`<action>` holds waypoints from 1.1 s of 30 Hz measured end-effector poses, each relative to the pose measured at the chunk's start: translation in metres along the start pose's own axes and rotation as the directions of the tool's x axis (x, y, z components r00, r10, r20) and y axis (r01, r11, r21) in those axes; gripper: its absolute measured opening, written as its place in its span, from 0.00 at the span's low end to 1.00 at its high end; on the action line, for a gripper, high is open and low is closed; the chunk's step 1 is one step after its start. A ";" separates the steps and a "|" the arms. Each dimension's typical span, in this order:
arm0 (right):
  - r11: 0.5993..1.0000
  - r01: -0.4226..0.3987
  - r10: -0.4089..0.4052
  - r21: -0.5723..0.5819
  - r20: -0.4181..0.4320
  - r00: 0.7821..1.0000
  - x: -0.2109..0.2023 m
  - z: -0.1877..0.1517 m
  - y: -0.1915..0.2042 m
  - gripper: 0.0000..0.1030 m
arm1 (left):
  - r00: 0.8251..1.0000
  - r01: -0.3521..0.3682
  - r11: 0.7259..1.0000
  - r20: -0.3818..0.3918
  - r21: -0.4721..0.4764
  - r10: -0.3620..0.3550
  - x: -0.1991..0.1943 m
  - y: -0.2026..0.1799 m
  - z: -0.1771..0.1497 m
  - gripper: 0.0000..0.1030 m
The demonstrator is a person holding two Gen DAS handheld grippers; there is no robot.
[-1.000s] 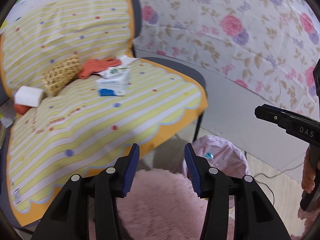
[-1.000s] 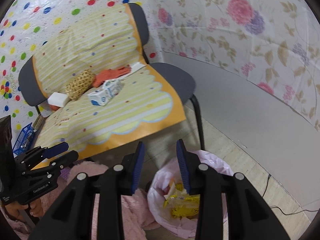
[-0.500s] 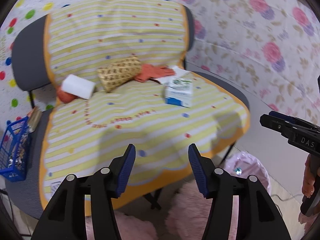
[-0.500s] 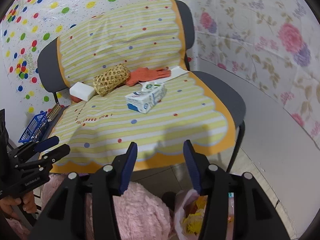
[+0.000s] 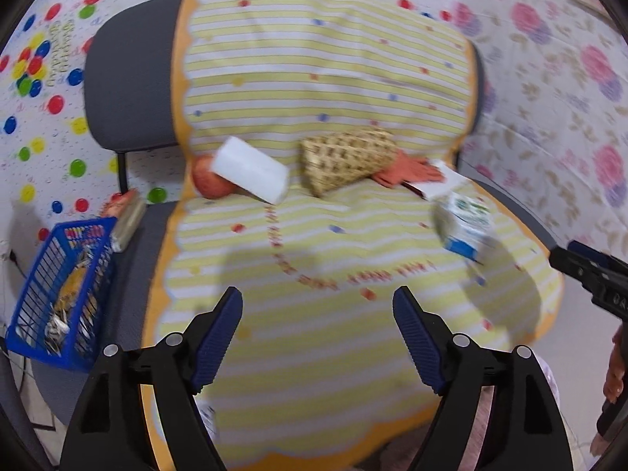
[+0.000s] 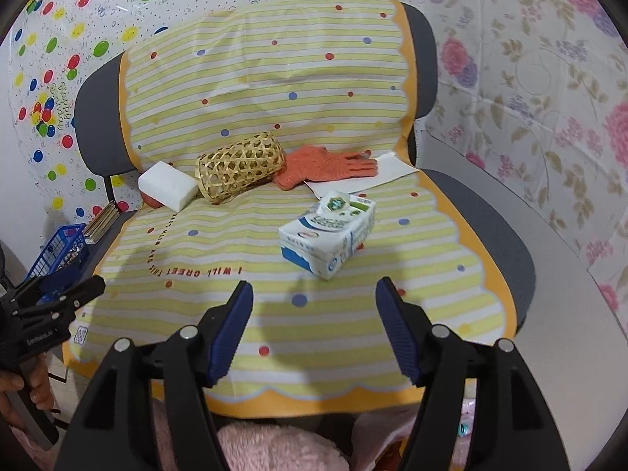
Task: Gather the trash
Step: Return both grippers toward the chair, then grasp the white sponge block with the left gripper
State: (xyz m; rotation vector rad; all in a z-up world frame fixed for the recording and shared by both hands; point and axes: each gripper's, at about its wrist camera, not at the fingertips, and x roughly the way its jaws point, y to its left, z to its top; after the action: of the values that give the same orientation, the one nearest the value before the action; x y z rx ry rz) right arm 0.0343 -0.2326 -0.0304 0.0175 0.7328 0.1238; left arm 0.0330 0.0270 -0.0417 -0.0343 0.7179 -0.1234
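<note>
We hover both claws, right gripper (image 6: 312, 314) & left gripper (image 5: 318, 322), spread empty; next, likely grab the carton (image 6: 327, 231) w/ right.

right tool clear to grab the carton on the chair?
Probably yes. The right tool is open and empty, aimed at the carton, which lies apart from the basket and glove; nothing sits between.

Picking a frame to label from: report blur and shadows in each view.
Left wrist: motion-blurred, carton and cloth print smeared, soft shadows ahead of the jaws. Right wrist: sharp, carton lettering visible, jaw shadows on the cloth; both fisheye-bent at the edges.
</note>
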 end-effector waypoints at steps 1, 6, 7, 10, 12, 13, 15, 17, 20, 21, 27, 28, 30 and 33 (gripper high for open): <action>1.000 0.002 -0.002 -0.010 0.000 1.000 0.005 0.004 0.003 0.64 | 1.000 -0.012 1.000 0.003 -0.006 0.012 0.003 0.005 0.004 0.81; 0.999 -0.004 0.005 -0.036 0.020 1.000 0.029 0.027 0.016 0.64 | 0.999 -0.045 0.998 0.011 -0.034 0.045 0.019 0.023 0.025 0.85; 0.999 -0.007 0.008 -0.039 0.030 1.000 0.032 0.032 0.018 0.64 | 0.999 -0.051 0.998 0.010 -0.039 0.052 0.025 0.026 0.029 0.85; 0.998 -0.015 0.018 -0.058 0.059 0.998 0.041 0.044 0.027 0.64 | 0.999 -0.041 0.996 0.000 -0.073 0.041 0.045 0.038 0.041 0.85; 0.997 -0.018 0.022 -0.071 0.066 0.998 0.048 0.049 0.030 0.64 | 0.999 -0.038 0.995 -0.005 -0.097 0.038 0.058 0.046 0.047 0.85; 0.997 -0.014 0.019 -0.077 0.066 0.998 0.052 0.051 0.032 0.64 | 0.999 -0.043 0.993 -0.008 -0.107 0.043 0.067 0.051 0.051 0.85; 0.996 -0.007 0.013 -0.085 0.065 0.998 0.060 0.054 0.034 0.64 | 0.998 -0.055 0.990 -0.014 -0.127 0.054 0.081 0.057 0.058 0.85; 0.996 -0.004 0.009 -0.086 0.062 0.998 0.066 0.055 0.033 0.64 | 0.998 -0.055 0.987 -0.017 -0.153 0.053 0.094 0.063 0.064 0.85; 0.997 0.001 0.004 -0.083 0.059 0.998 0.073 0.057 0.030 0.64 | 0.998 -0.059 0.977 -0.033 -0.207 0.053 0.120 0.073 0.078 0.83; 0.997 0.003 0.001 -0.083 0.057 0.998 0.075 0.057 0.028 0.64 | 0.998 -0.061 0.973 -0.040 -0.222 0.053 0.126 0.075 0.081 0.81; 0.997 0.018 -0.014 -0.080 0.046 0.999 0.083 0.056 0.019 0.64 | 0.997 -0.038 0.939 -0.078 -0.341 0.012 0.170 0.094 0.104 0.73; 0.997 0.021 -0.017 -0.078 0.041 0.999 0.084 0.055 0.017 0.64 | 0.997 -0.031 0.932 -0.081 -0.362 0.002 0.176 0.098 0.106 0.72; 0.997 0.025 -0.022 -0.076 0.035 0.999 0.084 0.052 0.014 0.64 | 0.996 -0.009 0.917 -0.081 -0.400 -0.026 0.185 0.105 0.110 0.67; 0.997 0.030 -0.028 -0.070 0.030 0.999 0.081 0.049 0.009 0.64 | 0.993 0.037 0.903 -0.083 -0.428 -0.081 0.188 0.110 0.111 0.43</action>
State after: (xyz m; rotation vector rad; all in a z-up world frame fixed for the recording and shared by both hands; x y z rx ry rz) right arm 0.1254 -0.2131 -0.0471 -0.0583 0.6986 0.1214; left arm 0.2568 0.1113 -0.0892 -0.4738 0.8336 -0.0236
